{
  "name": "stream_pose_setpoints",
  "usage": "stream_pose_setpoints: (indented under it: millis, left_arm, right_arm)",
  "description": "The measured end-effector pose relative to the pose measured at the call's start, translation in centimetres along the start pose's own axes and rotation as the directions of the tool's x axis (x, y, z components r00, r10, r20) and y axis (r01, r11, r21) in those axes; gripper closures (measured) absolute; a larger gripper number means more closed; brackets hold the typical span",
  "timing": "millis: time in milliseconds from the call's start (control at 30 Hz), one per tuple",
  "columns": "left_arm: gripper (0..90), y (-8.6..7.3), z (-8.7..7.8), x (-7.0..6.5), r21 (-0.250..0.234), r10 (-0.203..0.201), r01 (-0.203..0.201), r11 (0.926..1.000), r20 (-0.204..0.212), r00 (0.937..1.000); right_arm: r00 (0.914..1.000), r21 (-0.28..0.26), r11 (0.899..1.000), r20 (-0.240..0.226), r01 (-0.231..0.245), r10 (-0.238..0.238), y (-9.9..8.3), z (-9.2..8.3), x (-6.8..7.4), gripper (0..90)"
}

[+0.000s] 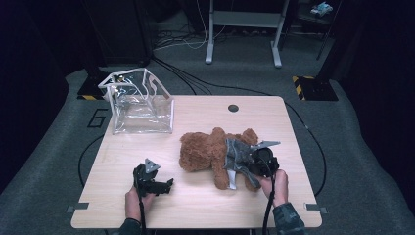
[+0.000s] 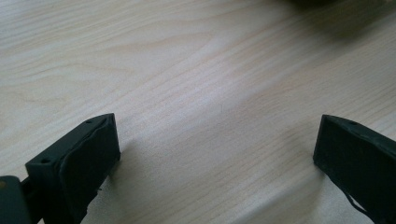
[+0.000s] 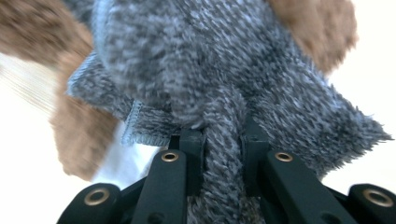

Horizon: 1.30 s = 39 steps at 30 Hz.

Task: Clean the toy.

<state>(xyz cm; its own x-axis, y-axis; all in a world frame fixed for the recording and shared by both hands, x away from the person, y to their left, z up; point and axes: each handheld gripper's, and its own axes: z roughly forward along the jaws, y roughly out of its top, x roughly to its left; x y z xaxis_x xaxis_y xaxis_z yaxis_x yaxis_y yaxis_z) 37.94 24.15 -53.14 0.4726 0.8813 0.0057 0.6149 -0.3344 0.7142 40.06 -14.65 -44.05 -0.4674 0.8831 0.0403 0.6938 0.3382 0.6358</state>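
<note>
teddy bear (image 1: 208, 152) | right gripper (image 3: 223, 140) clamps its grey scarf (image 3: 224, 93) | left gripper (image 2: 219, 149) agape | no legible writing

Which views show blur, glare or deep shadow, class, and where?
High view: dark room around the lit table, glints on the clear bag. Left gripper view: soft shadows beside the jaws. Right gripper view: the teddy bear blurred, the table washed out white.
</note>
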Motion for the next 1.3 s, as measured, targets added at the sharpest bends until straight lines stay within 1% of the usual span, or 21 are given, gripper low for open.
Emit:
stream_pose_setpoints:
  millis: [100,133,167,200,233,300,367,433,467,500,600,633,733,833,933,967,1033,1067,1133,1167,1300]
  left_arm:
    - [0.0,0.0,0.0,0.0,0.000,0.000,0.000,1.0000,0.000,1.0000]
    - [0.0,0.0,0.0,0.0,0.000,0.000,0.000,1.0000,0.000,1.0000]
    - [0.0,0.0,0.0,0.0,0.000,0.000,0.000,1.0000,0.000,1.0000]
    - [0.0,0.0,0.0,0.0,-0.001,0.000,0.000,1.0000,0.000,1.0000]
    - [0.0,0.0,0.0,0.0,0.000,0.000,0.000,1.0000,0.000,1.0000]
    - [0.0,0.0,0.0,0.0,0.000,0.000,0.000,1.0000,0.000,1.0000]
    - [0.0,0.0,0.0,0.0,0.000,0.000,0.000,1.0000,0.000,1.0000]
    - [0.0,0.0,0.0,0.0,0.000,0.000,0.000,1.0000,0.000,1.0000]
    - [0.0,0.0,0.0,0.0,0.000,0.000,0.000,1.0000,0.000,1.0000]
    - [0.0,0.0,0.0,0.0,0.000,0.000,0.000,1.0000,0.000,1.0000]
    - [0.0,0.0,0.0,0.0,0.000,0.000,0.000,1.0000,0.000,1.0000]
    - [0.0,0.0,0.0,0.0,0.000,0.000,0.000,1.0000,0.000,1.0000]
    - [0.0,0.0,0.0,0.1,0.005,0.008,-0.008,1.0000,0.002,1.0000]
    - [0.0,0.0,0.0,0.0,0.005,0.007,-0.007,1.0000,0.002,1.0000]
    - [0.0,0.0,0.0,0.0,0.005,0.007,-0.007,1.0000,0.002,1.0000]
    - [0.0,0.0,0.0,0.0,0.000,0.000,0.000,1.0000,0.000,1.0000]
    - [0.0,0.0,0.0,0.0,0.000,0.000,0.000,1.0000,0.000,1.0000]
    - [0.0,0.0,0.0,0.0,0.000,0.000,0.000,1.0000,0.000,1.0000]
    - [0.0,0.0,0.0,0.0,0.000,0.001,-0.001,1.0000,0.000,1.0000]
    - [0.0,0.0,0.0,0.0,0.000,0.001,-0.001,1.0000,0.000,1.0000]
    - [0.0,0.0,0.0,0.0,0.000,0.001,-0.001,1.0000,0.000,1.0000]
  right_arm:
    - [0.9999,0.003,1.000,0.001,-0.010,0.010,-0.5,0.3,-0.4,76.3]
    - [1.0000,0.000,1.000,-0.002,-0.002,0.002,-0.4,0.2,-0.4,76.2]
    - [1.0000,-0.003,1.000,-0.002,-0.006,0.006,-0.3,0.1,-0.4,76.2]
    - [0.9999,-0.013,1.000,-0.006,-0.015,0.015,-0.1,-0.1,-0.2,76.2]
    - [1.0000,-0.018,1.000,-0.007,-0.002,0.002,0.0,-0.3,-0.1,76.3]
    - [0.9998,-0.041,0.999,-0.021,-0.003,0.002,0.5,-0.8,0.2,76.2]
    - [0.9995,-0.066,0.998,-0.031,0.003,-0.005,1.1,-1.3,0.6,76.3]
    - [0.9991,-0.085,0.996,-0.037,0.019,-0.023,1.8,-1.7,1.3,76.3]
    - [0.9983,-0.100,0.994,-0.042,0.037,-0.041,2.2,-1.9,1.6,76.3]
    - [0.9979,-0.108,0.993,-0.048,0.038,-0.043,2.6,-2.0,2.0,76.3]
    - [0.9954,-0.124,0.990,-0.062,0.064,-0.072,3.9,-1.9,3.4,76.3]
    - [0.9938,-0.129,0.988,-0.062,0.083,-0.092,4.3,-1.8,3.8,76.3]
    - [0.9882,-0.125,0.984,-0.066,0.129,-0.138,5.7,-0.9,5.5,76.3]
    - [0.9854,-0.115,0.982,-0.060,0.152,-0.159,6.6,0.1,6.4,76.2]
    - [0.9833,-0.082,0.983,-0.061,0.166,-0.172,7.2,1.6,7.2,76.0]
    - [0.9834,-0.070,0.984,-0.061,0.166,-0.171,7.3,1.9,7.3,76.0]
    - [0.9827,-0.049,0.983,-0.049,0.176,-0.179,7.3,2.7,7.4,76.0]
    - [0.9838,-0.042,0.985,-0.052,0.169,-0.172,7.2,3.0,7.4,76.1]
    - [0.9844,-0.042,0.986,-0.057,0.164,-0.166,7.1,3.3,7.1,76.2]
    - [0.9857,-0.046,0.987,-0.058,0.156,-0.158,7.0,3.3,7.0,76.2]
    - [0.9840,-0.040,0.985,-0.054,0.168,-0.170,6.9,2.9,6.8,76.3]
